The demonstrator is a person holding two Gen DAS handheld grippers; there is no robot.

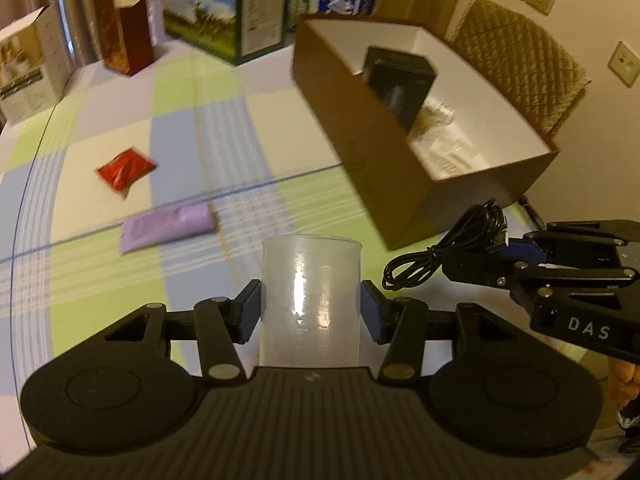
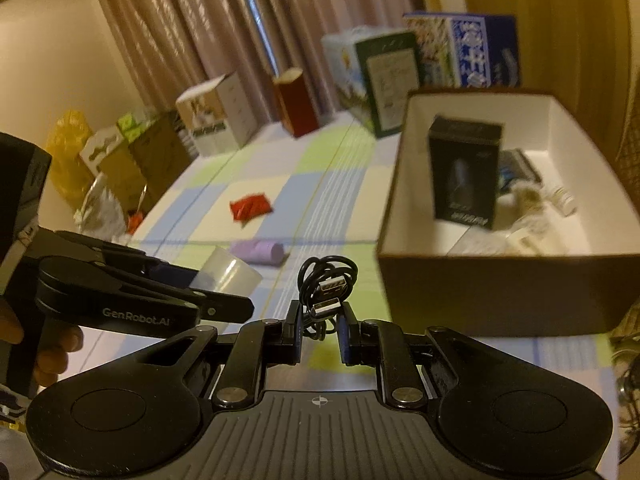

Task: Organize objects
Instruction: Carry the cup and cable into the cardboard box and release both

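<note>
clear plastic cup (image 1: 310,300) upright, held | coiled black USB cable (image 2: 326,286) held | brown box (image 1: 384,184) open

The left claw (image 1: 312,312) is showing as a matte black device with a ribbed central plate, a small crosshair mark at the plate's front edge, and two round housings, each bearing a recessed disc. Flat black linkage bars are running forward from silver round pivot pins to fingers (image 1: 252,312) faced with dark blue pads. The right claw (image 2: 320,330) is looking the same in build: black shell, ribbed plate, crosshair mark, silver pins, blue-lined fingers (image 2: 294,330). White lettering is reading "DAS" on one side and "GenRobot.AI" on the other claw's arm.
</note>
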